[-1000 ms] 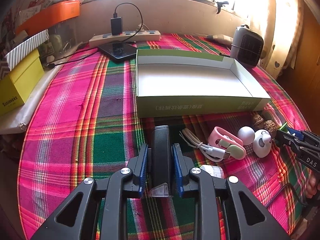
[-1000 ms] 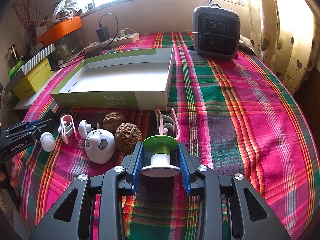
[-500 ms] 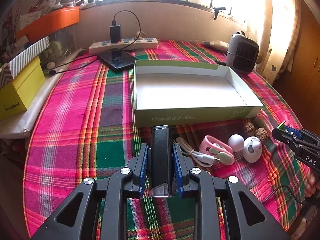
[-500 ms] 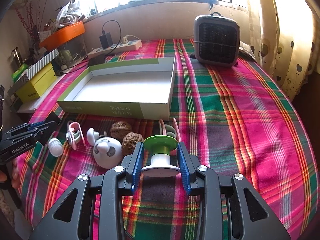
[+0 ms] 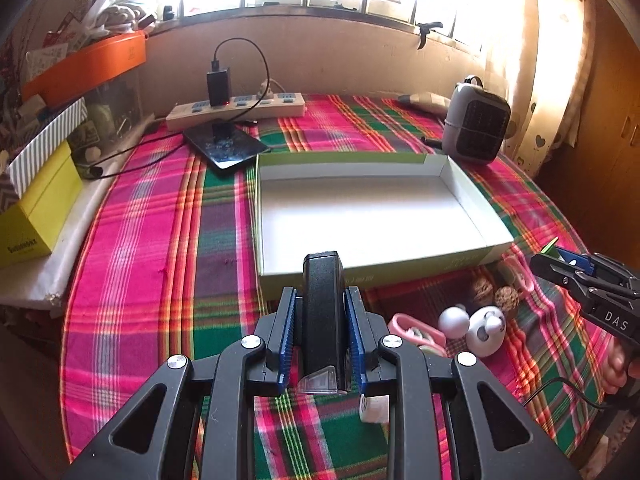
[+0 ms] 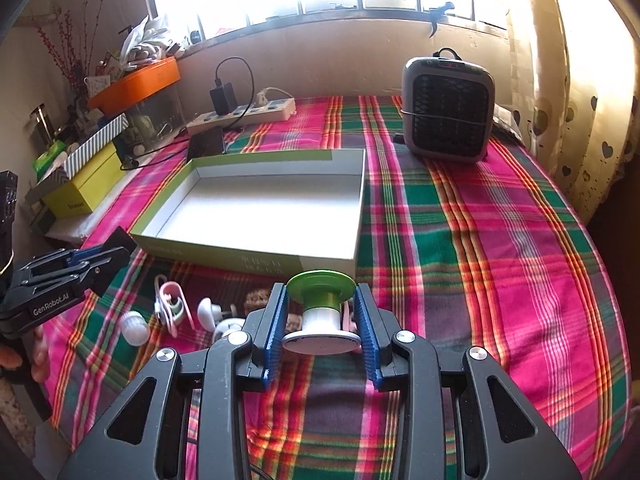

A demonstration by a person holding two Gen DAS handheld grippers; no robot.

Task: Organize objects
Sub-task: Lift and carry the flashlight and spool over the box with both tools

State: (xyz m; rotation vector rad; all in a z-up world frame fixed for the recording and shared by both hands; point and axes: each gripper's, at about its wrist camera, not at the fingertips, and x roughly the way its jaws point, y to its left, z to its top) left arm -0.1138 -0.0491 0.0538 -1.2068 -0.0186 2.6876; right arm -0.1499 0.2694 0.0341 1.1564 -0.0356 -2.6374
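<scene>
My left gripper (image 5: 322, 304) is shut on a slim black device (image 5: 323, 312), held above the plaid cloth in front of the shallow green-and-white box (image 5: 372, 216). In the right wrist view my right gripper (image 6: 320, 308) is shut on a green-and-white spool (image 6: 321, 308), also lifted, just before the same box (image 6: 256, 216). The box is empty inside. Between the two grippers lie a white round toy (image 5: 486, 330), a white ball (image 5: 452, 320), a pink clip with a cable (image 5: 416, 330) and two walnuts (image 5: 506, 298). The right gripper's tip (image 5: 560, 260) shows at the left view's right edge.
A grey heater (image 6: 448, 112) stands behind the box on the right. A power strip (image 5: 236, 110) with a charger and a black phone (image 5: 226, 148) lie at the back. Yellow and striped boxes (image 5: 40, 200) sit left, off the cloth. A small white item (image 5: 374, 408) lies under my left gripper.
Both grippers have risen with their objects still held; the table, box and loose items look smaller and farther below than a second ago.
</scene>
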